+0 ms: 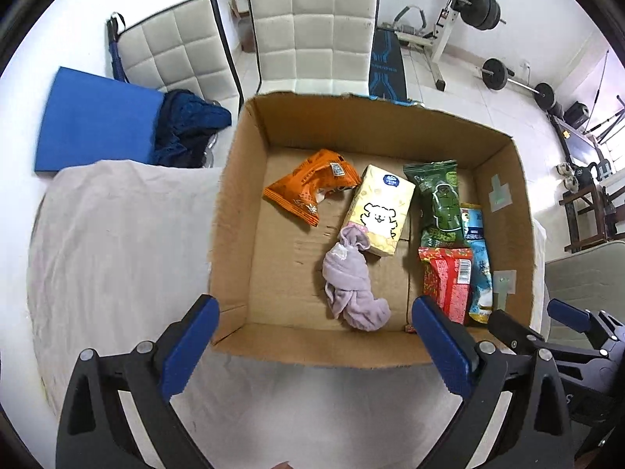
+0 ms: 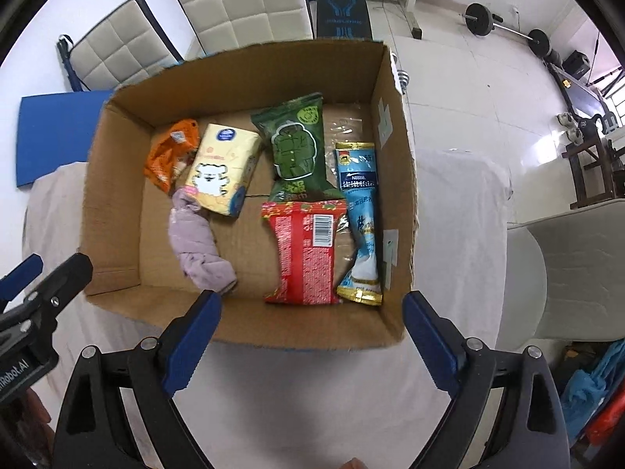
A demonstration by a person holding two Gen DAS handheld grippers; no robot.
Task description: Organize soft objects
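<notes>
An open cardboard box point(image 1: 238, 211) point(image 2: 117, 179) stands on a cloth-covered table. Inside lie an orange packet point(image 1: 312, 185) point(image 2: 168, 156), a yellow tissue pack point(image 1: 381, 207) point(image 2: 222, 170), a twisted lilac cloth point(image 1: 351, 281) point(image 2: 197, 246), a green packet point(image 1: 437, 203) point(image 2: 299, 148), a red packet point(image 1: 449, 281) point(image 2: 308, 250) and a blue sachet point(image 1: 478, 258) point(image 2: 361, 215). My left gripper point(image 1: 316, 351) is open and empty above the box's near edge. My right gripper point(image 2: 312, 336) is open and empty above the near wall; it also shows in the left wrist view point(image 1: 547, 324).
A pale cloth point(image 1: 117, 254) point(image 2: 461, 234) covers the table. Two padded white chairs point(image 1: 312, 27) point(image 2: 242, 4) stand behind the box. A blue pad point(image 1: 93, 125) and dark blue fabric point(image 1: 187, 125) lie at the left. Gym weights point(image 1: 480, 8) stand at the back right.
</notes>
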